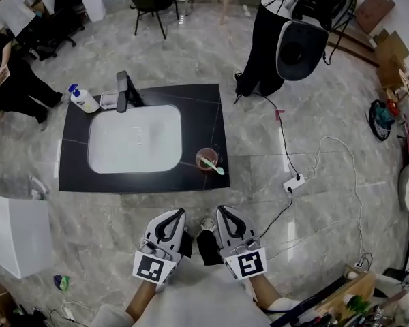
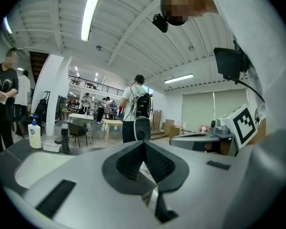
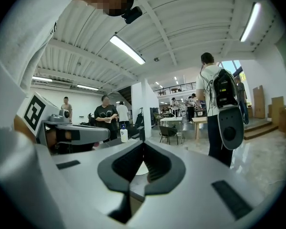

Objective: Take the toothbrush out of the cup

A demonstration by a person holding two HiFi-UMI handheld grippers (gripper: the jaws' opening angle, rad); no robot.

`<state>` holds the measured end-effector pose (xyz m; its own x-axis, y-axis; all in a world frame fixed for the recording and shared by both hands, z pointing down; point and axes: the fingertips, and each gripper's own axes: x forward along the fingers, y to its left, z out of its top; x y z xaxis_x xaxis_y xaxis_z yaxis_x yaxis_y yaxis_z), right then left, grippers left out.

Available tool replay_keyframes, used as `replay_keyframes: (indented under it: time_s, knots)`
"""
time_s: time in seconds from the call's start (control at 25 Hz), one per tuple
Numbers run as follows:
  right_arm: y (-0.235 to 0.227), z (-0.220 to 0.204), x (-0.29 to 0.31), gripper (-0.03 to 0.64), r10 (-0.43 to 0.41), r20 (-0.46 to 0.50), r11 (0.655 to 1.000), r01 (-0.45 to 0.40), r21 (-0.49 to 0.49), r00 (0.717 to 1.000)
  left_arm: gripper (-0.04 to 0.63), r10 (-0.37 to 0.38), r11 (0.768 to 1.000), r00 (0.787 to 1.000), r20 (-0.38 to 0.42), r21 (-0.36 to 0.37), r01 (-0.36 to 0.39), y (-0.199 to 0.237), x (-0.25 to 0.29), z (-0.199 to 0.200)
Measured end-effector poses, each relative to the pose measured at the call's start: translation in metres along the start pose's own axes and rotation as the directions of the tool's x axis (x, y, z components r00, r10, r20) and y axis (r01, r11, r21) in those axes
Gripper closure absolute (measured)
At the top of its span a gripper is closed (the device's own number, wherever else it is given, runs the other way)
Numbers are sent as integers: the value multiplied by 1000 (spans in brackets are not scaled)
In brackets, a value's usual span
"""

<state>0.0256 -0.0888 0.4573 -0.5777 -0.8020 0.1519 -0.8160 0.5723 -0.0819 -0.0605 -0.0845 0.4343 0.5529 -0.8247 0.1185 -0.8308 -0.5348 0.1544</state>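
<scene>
A pink see-through cup (image 1: 207, 159) stands at the front right corner of the black counter (image 1: 206, 107). A toothbrush (image 1: 213, 166) with a light green handle leans out of it toward the right. My left gripper (image 1: 175, 214) and right gripper (image 1: 224, 210) hang side by side below the counter's front edge, a good way short of the cup. In the left gripper view the left gripper (image 2: 143, 142) has its jaws meeting at the tips with nothing between them. The right gripper (image 3: 143, 142) looks the same in the right gripper view.
A white sink (image 1: 133, 138) fills the counter's middle, with a dark faucet (image 1: 123, 91) and a soap bottle (image 1: 84, 100) behind it. A person (image 1: 273, 39) stands beyond the counter's far right corner. A power strip (image 1: 294, 181) and cables lie on the floor at right.
</scene>
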Motion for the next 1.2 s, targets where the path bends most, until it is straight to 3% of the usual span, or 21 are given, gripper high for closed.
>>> replay_keyframes:
  time_s: [0.24,0.64,1.2]
  knots:
    - [-5,7,11,611,-37,104,998,30,63,994,600,-7,1000,1000,-20,-31,6,2,5,-16]
    - [-17,-27,27,606,-63,48,995,59,80,997,600,-6,999,997,-77,-52,2,11,10,-46]
    - [-36,-74,37,522,-66,-55,996,69,52,996,600,-5,998,995,-95,-58,-1,15,27,-66]
